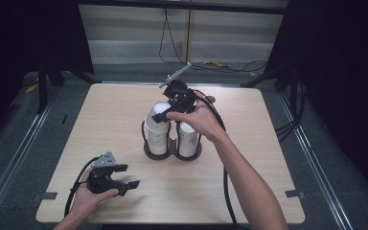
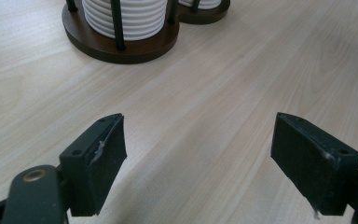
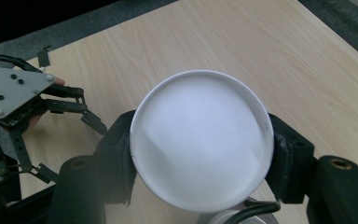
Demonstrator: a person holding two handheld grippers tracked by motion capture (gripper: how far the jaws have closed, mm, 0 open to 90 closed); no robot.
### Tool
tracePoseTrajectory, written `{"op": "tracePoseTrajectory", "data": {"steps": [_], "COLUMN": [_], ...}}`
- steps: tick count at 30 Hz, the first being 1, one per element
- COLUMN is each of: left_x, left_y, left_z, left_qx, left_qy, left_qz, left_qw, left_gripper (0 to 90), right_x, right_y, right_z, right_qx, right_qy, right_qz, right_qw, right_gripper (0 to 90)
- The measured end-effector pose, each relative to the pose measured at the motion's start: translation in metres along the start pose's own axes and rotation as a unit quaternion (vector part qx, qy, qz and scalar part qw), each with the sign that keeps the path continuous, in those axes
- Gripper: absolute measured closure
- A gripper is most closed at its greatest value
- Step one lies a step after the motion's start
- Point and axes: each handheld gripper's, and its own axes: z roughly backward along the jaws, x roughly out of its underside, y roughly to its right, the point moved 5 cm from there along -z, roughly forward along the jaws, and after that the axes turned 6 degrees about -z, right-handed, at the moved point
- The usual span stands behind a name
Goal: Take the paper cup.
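Observation:
A dark wooden holder (image 1: 172, 153) with wire posts stands mid-table and carries two stacks of white paper cups (image 1: 188, 140). My right gripper (image 1: 168, 112) is shut on the topmost white cup (image 1: 157, 116) of the left stack and holds it tilted just above that stack. In the right gripper view the cup's round bottom (image 3: 200, 135) sits squeezed between the two black pads (image 3: 289, 158). My left gripper (image 1: 130, 176) rests low at the table's front left, open, with bare wood between its jaws (image 2: 198, 158). Ahead of it I see the holder's base (image 2: 121, 49) and ribbed cup rims (image 2: 126, 16).
The light wooden table (image 1: 268, 143) has bare surface on all sides of the holder. Black cables trail from both grippers across it. Dark floor, metal rails and more cables surround the table, with a pale wall behind.

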Motion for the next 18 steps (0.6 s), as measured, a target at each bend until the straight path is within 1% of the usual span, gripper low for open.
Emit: {"op": "tracePoseTrajectory", "data": {"steps": [1, 3, 4, 7, 10, 11, 13, 15, 16, 17, 18], "left_x": [0.0, 0.0, -0.001, -0.001, -0.002, -0.002, -0.004, -0.006, -0.007, -0.007, -0.008], "left_y": [0.0, 0.0, -0.001, 0.0, 0.001, 0.001, 0.002, 0.002, 0.002, 0.002, 0.001], "left_z": [0.0, 0.0, 0.0, 0.0, -0.001, -0.002, -0.002, -0.002, -0.002, -0.002, -0.002], "left_qx": [0.0, 0.002, 0.001, -0.002, -0.007, -0.007, -0.008, -0.009, -0.011, -0.015, -0.024], "left_qy": [0.0, 0.003, 0.003, 0.003, 0.001, 0.003, 0.009, 0.019, 0.023, 0.021, 0.025], "left_qz": [0.0, 0.001, -0.002, -0.001, -0.009, -0.011, -0.014, -0.013, -0.013, -0.016, -0.018], "left_qw": [1.0, 1.0, 1.0, 1.0, 0.9999, 0.9999, 0.9998, 0.9997, 0.9996, 0.9995, 0.9993], "left_gripper": [17.8, 17.8, 17.8, 17.8, 17.8, 17.8, 18.4, 18.9, 19.1, 19.2, 20.3], "right_x": [0.0, 0.002, 0.003, 0.006, 0.006, 0.006, 0.007, 0.009, 0.011, 0.013, 0.015], "right_y": [0.0, 0.001, 0.001, 0.002, 0.002, 0.001, 0.0, 0.0, -0.001, -0.001, -0.001], "right_z": [0.002, 0.004, 0.005, 0.01, 0.016, 0.018, 0.023, 0.027, 0.028, 0.029, 0.03], "right_qx": [0.002, -0.003, -0.003, -0.004, -0.007, -0.005, -0.007, -0.005, -0.007, -0.008, -0.008], "right_qy": [0.005, 0.013, 0.017, 0.03, 0.048, 0.052, 0.063, 0.069, 0.075, 0.078, 0.082], "right_qz": [-0.004, -0.006, -0.007, -0.013, -0.02, -0.019, -0.019, -0.02, -0.02, -0.02, -0.02], "right_qw": [1.0, 0.9999, 0.9998, 0.9995, 0.9986, 0.9985, 0.9978, 0.9974, 0.997, 0.9967, 0.9964], "right_gripper": [36.8, 36.8, 36.8, 36.9, 36.9, 36.9, 37.0, 37.0, 37.0, 37.0, 37.0]}}
